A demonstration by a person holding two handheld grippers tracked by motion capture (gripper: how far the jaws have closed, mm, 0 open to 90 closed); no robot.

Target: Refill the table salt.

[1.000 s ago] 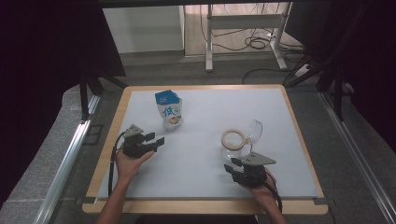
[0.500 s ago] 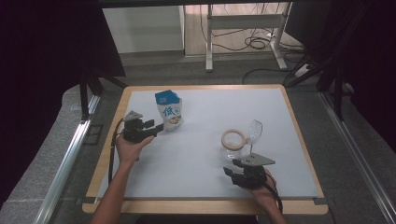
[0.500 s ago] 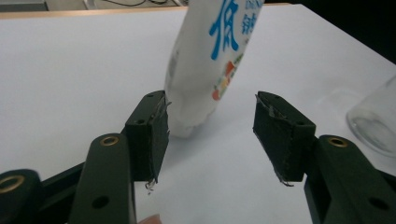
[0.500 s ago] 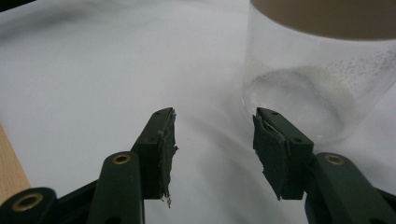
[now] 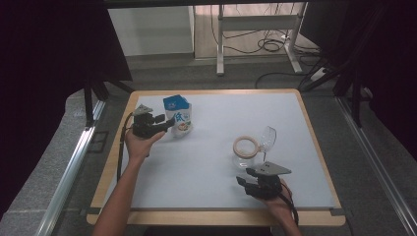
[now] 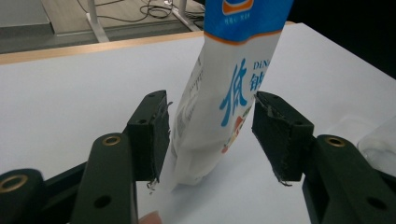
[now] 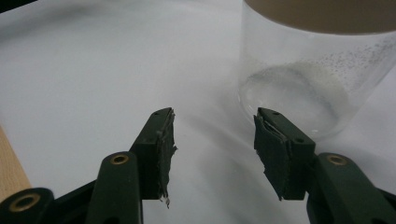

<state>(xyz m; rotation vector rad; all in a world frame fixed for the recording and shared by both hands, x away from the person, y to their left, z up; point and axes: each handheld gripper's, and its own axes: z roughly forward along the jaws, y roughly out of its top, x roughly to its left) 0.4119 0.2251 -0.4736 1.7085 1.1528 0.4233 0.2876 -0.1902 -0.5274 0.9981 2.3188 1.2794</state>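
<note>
1. Claw on the left (image 5: 166, 123) is sitting at the far left of the counter (image 5: 206, 162), its jaws spread apart and reaching around the pouch (image 5: 178, 116).
2. Its own camera is showing what the high view cannot: the left claw (image 6: 210, 135) is straddling the lower part of the pouch (image 6: 224, 88), with the pouch close against the left pad and a clear gap before the right pad; whether that near pad is touching cannot be told.
3. The pouch is standing upright on the counter, white with a blue top and blue lettering.
4. The right claw (image 5: 244, 183) is resting near the front edge, held in a hand (image 5: 275, 199), jaws spread and gripping nothing.
5. The high view is showing a glass jar (image 5: 245, 153) with a tan rim, and a clear lid (image 5: 267, 139) leaning just beside it.
6. The right gripper view is showing the right claw (image 7: 212, 149) pointing toward the jar (image 7: 317, 79), which is standing just beyond the right pad, outside the gap.
</note>
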